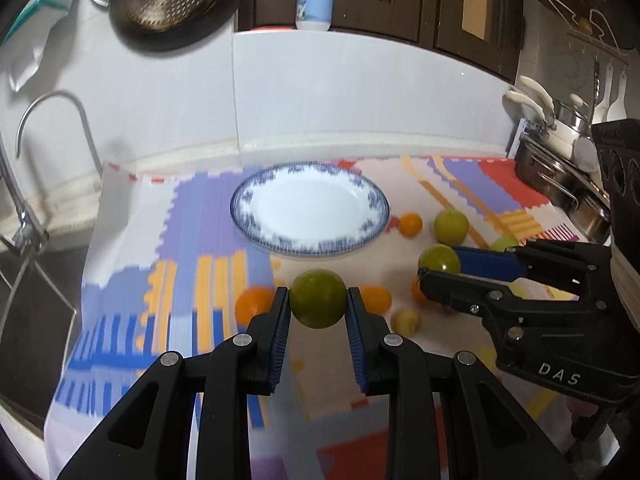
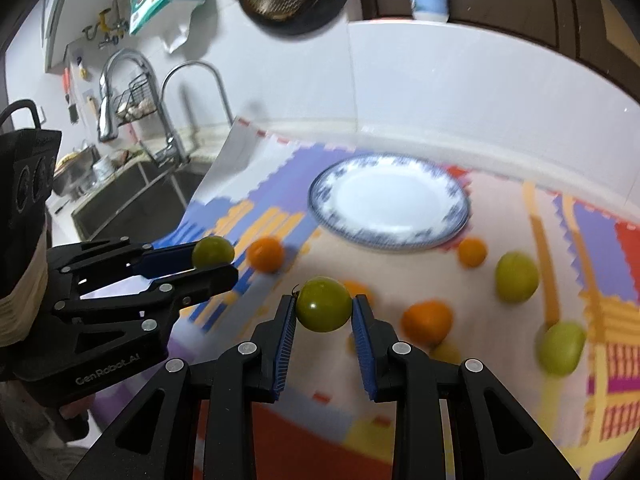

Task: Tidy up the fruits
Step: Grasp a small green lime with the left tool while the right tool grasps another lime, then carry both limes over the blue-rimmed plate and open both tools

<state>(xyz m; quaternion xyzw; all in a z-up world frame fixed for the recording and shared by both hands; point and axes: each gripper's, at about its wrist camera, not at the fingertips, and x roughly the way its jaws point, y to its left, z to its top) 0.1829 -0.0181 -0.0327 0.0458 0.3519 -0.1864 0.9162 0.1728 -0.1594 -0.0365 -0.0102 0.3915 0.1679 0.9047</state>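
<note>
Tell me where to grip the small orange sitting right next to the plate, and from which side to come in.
Grip the small orange across its widest middle, coming from above. It is round, so any pair of opposite sides works, but the plate rim lies close on one side; set the fingers parallel to that rim. Both grippers already hold green fruit, so one must unload first.

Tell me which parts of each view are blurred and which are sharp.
Left wrist: left gripper and its green fruit sharp; mat smeared, plate slightly soft. Right wrist: right gripper and its fruit sharp; plate and loose oranges motion-blurred; edges bent by fisheye.
</note>
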